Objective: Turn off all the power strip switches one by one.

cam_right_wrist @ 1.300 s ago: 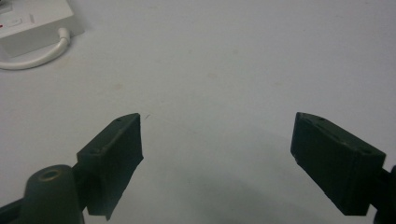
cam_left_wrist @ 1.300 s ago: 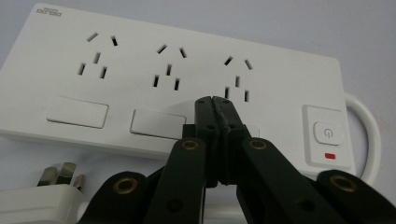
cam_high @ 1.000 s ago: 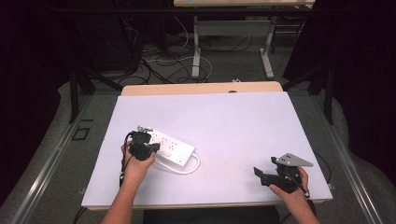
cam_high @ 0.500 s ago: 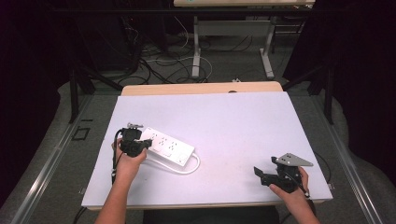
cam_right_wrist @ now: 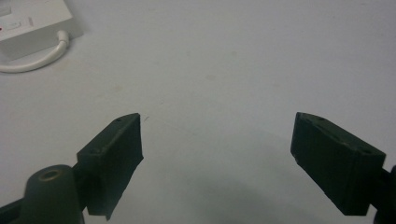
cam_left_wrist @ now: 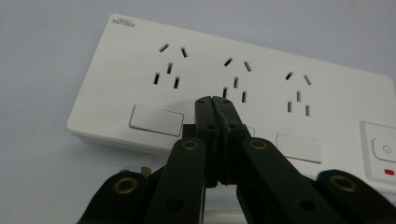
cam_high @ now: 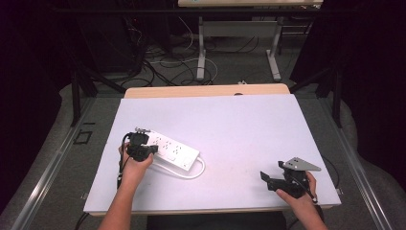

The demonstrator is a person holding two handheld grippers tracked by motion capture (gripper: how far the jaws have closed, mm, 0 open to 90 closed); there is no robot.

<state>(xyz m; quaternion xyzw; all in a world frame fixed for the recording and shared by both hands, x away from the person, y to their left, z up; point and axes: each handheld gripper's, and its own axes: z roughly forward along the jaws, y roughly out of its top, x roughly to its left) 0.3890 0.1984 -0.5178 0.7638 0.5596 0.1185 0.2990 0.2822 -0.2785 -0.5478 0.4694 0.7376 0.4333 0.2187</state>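
- Room: a dark space is seen beyond the tabletop, with loose cables [cam_high: 163,67] lying on the floor and the metal legs of another desk [cam_high: 203,52] at the far side
- Tabletop [cam_high: 239,124]: a plain white sheet is laid over a wooden top, of which a strip is left bare at the far edge; nothing but the task's thing is carried on it
- Power strip [cam_high: 174,151]: it lies flat on the left half of the tabletop, sockets upward, with its white cord [cam_high: 196,172] looped at the near right end
- Right hand-held gripper [cam_high: 270,175]: it is parked at the near right corner, well apart from the power strip, with its jaws spread wide and nothing between them
- Left hand-held gripper [cam_high: 143,149]: it is held over the left end of the power strip with its jaws pressed together and nothing clamped; whether the tips touch the face cannot be told
- Step in hand, as judged: the closed tips are being used as a poking tool on the strip's face
- Power button [cam_left_wrist: 383,149]: it sits at the far end from the tips; the next move is judged to call for a sideways shift along the strip and a light, square press
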